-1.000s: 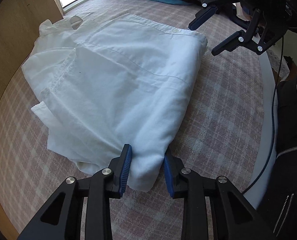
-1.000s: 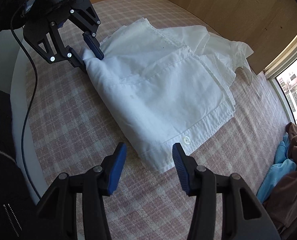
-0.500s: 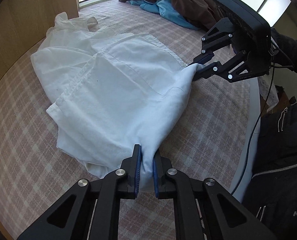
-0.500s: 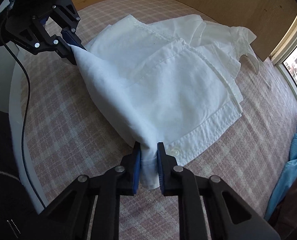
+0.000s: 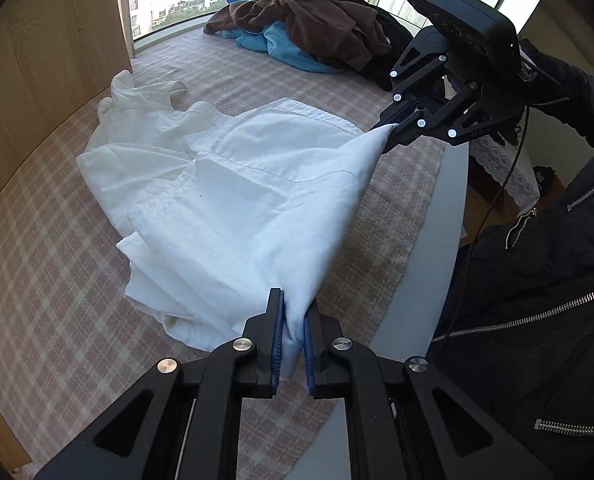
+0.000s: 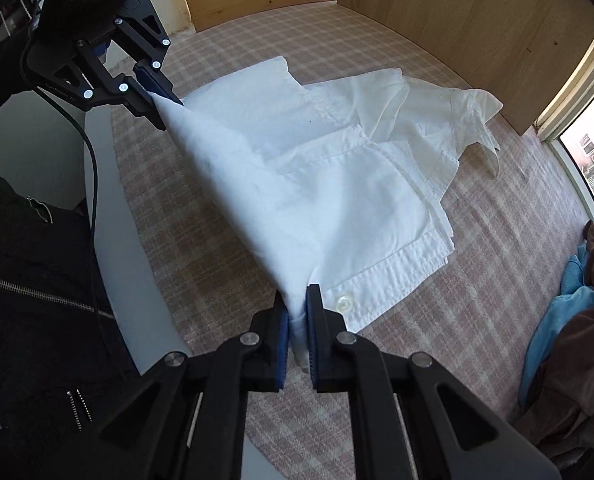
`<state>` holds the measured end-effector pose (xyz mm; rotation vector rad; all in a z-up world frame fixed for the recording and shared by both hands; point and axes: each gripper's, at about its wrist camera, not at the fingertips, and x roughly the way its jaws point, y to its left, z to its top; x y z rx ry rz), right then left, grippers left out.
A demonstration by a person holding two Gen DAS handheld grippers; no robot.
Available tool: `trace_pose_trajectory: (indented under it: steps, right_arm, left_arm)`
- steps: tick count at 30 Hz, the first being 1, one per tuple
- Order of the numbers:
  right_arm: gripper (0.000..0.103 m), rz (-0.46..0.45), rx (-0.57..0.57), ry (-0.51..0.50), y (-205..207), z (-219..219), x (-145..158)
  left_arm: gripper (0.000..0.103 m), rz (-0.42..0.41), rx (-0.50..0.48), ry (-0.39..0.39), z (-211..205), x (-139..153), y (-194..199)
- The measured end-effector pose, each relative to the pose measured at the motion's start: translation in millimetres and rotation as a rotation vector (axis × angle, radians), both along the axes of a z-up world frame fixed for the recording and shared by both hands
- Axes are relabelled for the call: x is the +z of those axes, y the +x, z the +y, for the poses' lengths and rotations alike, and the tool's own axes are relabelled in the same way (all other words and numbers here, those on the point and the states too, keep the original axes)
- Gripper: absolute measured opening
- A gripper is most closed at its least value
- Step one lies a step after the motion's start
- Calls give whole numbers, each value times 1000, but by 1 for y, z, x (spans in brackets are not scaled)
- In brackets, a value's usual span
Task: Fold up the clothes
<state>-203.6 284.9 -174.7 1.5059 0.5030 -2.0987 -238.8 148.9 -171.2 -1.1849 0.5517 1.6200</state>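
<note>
left claw [image 5: 293, 334], right claw [image 6: 297, 320] each pinch white shirt [image 5: 233, 200] corner (edge taut, creased).

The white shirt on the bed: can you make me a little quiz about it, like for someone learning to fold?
1. True or false: both the left hand-held gripper and the right hand-held gripper are shut on the white shirt.
2. Which colours are in the pile of clothes by the window? A) brown and blue B) red and green C) yellow and pink
3. Fill in: the edge of the shirt between the two grippers is lifted off the checked ______.

Key: 1 true; 2 A; 3 bedcover.
</note>
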Motion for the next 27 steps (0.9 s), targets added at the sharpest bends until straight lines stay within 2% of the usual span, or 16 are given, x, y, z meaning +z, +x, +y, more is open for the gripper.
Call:
trace_pose_trajectory:
  steps: [2, 4, 7, 9, 11, 14, 18, 21, 23, 27]
  right_arm:
    - [7, -26, 13, 2, 19, -4, 8]
    - [7, -34, 21, 19, 36, -8, 16]
    - [7, -5, -48, 30, 16, 2, 31]
    - [6, 29, -80, 34, -8, 14, 44]
    - [6, 66, -94, 40, -39, 27, 54]
    - [6, 65, -89, 34, -75, 39, 72]
    - [6, 67, -104, 49, -142, 61, 78]
    - [6, 65, -128, 51, -193, 78, 79]
    - [6, 47, -155, 58, -227, 91, 70]
    - [6, -3, -192, 77, -283, 113, 41]
  left_arm:
    - [8, -8, -13, 5, 2, 10, 18]
    - [8, 3, 19, 29, 1, 23, 18]
    - [7, 9, 117, 70, 2, 39, -8]
    - [7, 26, 152, 88, 5, 48, -32]
    - [7, 80, 153, 83, 11, 58, -55]
    - [7, 112, 155, 62, 23, 66, -97]
    - [7, 134, 159, 38, 36, 71, -159]
    - [7, 104, 181, 31, 48, 63, -214]
    - [7, 102, 191, 16, 57, 51, -246]
    - [7, 35, 198, -15, 72, 14, -302]
